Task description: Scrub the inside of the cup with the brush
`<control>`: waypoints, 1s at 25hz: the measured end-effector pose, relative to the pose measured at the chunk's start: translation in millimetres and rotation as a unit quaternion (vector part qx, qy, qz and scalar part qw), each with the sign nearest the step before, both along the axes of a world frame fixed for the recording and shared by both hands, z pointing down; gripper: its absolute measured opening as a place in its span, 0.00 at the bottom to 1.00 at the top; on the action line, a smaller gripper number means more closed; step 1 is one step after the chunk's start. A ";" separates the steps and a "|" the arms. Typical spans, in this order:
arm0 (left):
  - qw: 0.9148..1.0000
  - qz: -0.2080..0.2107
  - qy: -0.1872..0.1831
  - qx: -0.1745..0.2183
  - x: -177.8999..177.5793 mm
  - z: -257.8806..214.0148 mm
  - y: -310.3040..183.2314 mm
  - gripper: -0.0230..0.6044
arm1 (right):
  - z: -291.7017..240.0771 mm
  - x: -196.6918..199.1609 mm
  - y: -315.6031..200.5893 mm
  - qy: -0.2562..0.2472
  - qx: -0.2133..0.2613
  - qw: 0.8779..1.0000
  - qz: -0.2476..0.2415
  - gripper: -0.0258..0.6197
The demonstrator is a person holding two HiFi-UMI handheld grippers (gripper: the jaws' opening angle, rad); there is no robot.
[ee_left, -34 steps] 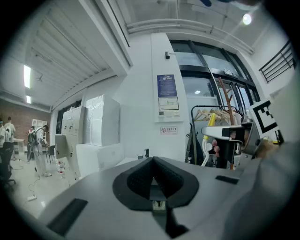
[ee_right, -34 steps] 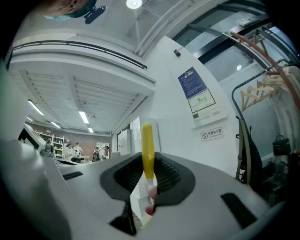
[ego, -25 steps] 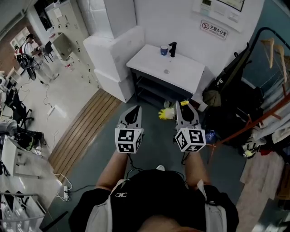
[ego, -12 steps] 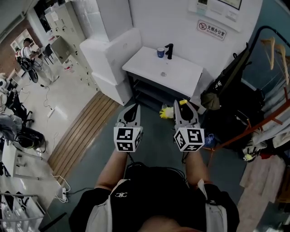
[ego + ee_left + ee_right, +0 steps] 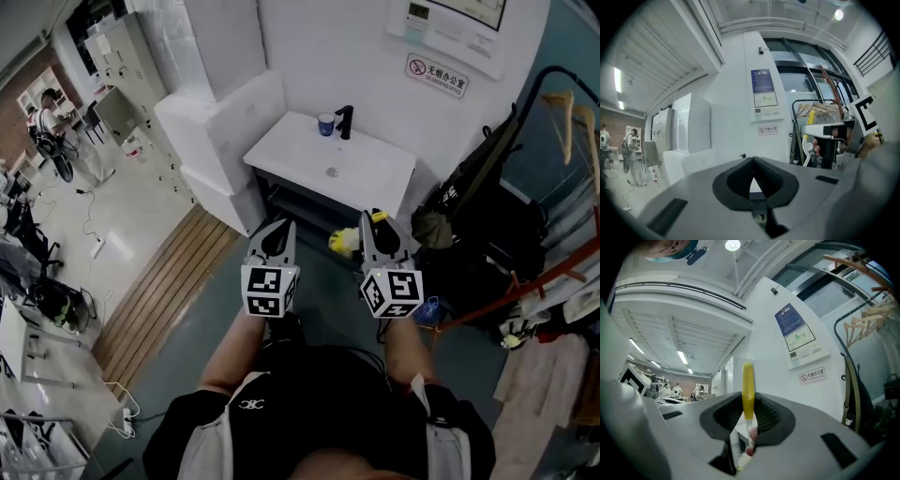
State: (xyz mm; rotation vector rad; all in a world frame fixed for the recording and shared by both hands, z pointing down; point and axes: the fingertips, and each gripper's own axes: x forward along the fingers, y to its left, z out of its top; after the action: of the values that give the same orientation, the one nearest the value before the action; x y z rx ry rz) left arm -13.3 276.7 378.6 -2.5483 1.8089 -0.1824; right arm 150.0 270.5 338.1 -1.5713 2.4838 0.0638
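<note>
A small blue cup (image 5: 325, 124) stands at the back of a white sink counter (image 5: 370, 173), next to a black faucet (image 5: 345, 120). Both grippers are held out low, well short of the counter. My left gripper (image 5: 277, 238) is shut with nothing between its pads (image 5: 753, 176). My right gripper (image 5: 379, 232) is shut on a brush: its yellow handle (image 5: 748, 390) stands upright between the pads, and its pale yellow bristles (image 5: 343, 241) stick out to the gripper's left. In the left gripper view, the right gripper (image 5: 830, 140) and the brush handle (image 5: 810, 119) show at the right.
Large white blocks (image 5: 220, 103) stand left of the sink. A clothes rack with dark bags (image 5: 487, 197) crowds the right side. A wooden floor strip (image 5: 169, 281) runs at the left. A shelf (image 5: 309, 202) sits under the counter.
In the head view the sink counter and cup have drifted left and slightly down. Both grippers keep the same pose, the brush still in the right one.
</note>
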 end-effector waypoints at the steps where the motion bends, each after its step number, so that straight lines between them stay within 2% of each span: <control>1: 1.000 0.003 0.000 0.000 0.4 1.4 -12.6 0.06 | 1.1 -0.1 -10.8 0.000 0.001 1.000 0.003 0.16; 9: 0.999 0.032 0.000 0.006 -10.8 8.7 -142.6 0.06 | 3.1 -13.2 -130.5 0.000 0.007 1.000 0.028 0.16; 13: 0.999 0.049 0.001 0.001 -24.9 -2.7 -220.3 0.06 | -6.9 -29.7 -201.1 0.002 0.000 0.999 0.038 0.16; 25: 0.994 0.107 -0.004 -0.034 -50.3 6.8 -389.3 0.06 | -16.2 -53.0 -352.9 0.015 -0.015 0.996 0.086 0.16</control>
State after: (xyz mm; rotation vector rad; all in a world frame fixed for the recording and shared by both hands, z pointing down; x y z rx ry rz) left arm -63.6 -112.6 385.4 -2.7587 1.5381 -0.2552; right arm 97.0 -82.4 321.9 -1.8055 2.3761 0.0762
